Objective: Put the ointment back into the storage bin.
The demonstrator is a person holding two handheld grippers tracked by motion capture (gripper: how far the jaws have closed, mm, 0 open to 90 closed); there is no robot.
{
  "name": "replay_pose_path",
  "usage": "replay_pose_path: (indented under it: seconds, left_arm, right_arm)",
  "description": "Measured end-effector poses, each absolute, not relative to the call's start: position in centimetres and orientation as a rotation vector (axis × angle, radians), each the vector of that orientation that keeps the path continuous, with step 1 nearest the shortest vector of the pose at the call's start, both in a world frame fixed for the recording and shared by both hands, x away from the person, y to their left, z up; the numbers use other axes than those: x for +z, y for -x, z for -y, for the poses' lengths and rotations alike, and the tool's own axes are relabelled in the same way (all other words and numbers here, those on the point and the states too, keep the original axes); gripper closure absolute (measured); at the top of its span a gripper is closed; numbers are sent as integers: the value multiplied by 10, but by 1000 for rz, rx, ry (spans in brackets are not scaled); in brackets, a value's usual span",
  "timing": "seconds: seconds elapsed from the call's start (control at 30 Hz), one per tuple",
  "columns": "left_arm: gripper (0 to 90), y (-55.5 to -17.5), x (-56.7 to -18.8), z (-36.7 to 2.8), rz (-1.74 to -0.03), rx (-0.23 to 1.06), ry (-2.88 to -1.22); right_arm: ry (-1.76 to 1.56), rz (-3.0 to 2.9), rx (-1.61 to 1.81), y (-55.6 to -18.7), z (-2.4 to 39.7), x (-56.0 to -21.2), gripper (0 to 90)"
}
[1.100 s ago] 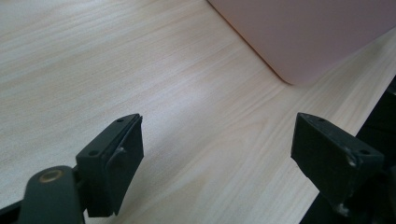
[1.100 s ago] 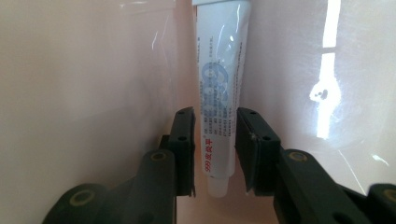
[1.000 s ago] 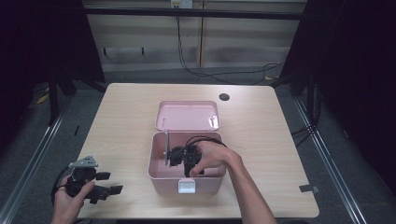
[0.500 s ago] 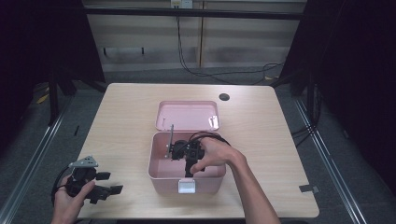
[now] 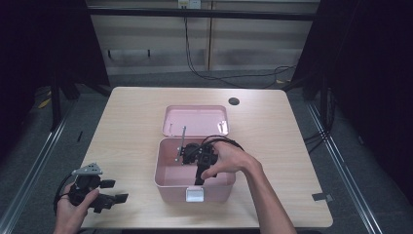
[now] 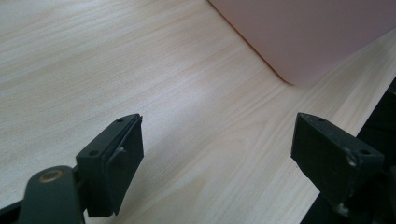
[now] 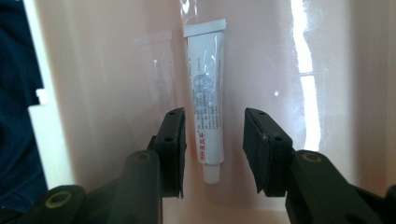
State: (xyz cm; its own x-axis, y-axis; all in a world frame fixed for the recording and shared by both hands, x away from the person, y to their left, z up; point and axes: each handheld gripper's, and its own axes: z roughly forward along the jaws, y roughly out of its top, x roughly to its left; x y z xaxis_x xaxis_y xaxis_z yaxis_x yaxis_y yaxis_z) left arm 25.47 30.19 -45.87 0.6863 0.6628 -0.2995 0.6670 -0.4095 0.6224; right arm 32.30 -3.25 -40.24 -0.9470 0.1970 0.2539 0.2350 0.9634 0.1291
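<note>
The white tube lies lengthwise between the jaws, cap nearest them.

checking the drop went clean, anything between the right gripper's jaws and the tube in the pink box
Nothing. In the right gripper view the right gripper stands open above the white tube, which lies in clear wrap on the floor of the pink box, pads apart from it.

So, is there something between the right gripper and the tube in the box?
Nothing visible. In the right gripper view the right gripper hangs just above the tube, which lies in clear wrap on the floor of the pink box. The jaws stand open, one on each side of the tube, not touching it.
</note>
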Motion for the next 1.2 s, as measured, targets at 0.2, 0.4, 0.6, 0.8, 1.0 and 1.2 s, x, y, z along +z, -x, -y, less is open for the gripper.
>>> replay_pose_path:
  seconds: [0.2, 0.4, 0.6, 0.8, 1.0, 1.2]
  left_arm:
    - [169, -255, -459, -302, -1016, -5, -2152]
    - [170, -255, -459, -302, -1017, -6, -2152]
    - [169, -255, -459, -302, -1017, -7, -2153]
    - [170, -255, -459, -302, -1014, -14, -2156]
    - [169, -255, -459, -302, -1015, -14, -2156]
    - [170, -255, -459, -302, -1015, -14, -2157]
  right_arm:
    - [326, 2880, -253, -322, 38, -397, 599]
    - [353, 2889, -276, -321, 44, -392, 600]
    - [379, 2891, -278, -321, 50, -386, 599]
    - [392, 2914, -263, -320, 61, -374, 598]
    - [425, 2934, -264, -319, 71, -359, 593]
    - [441, 2935, -311, -317, 82, -345, 589]
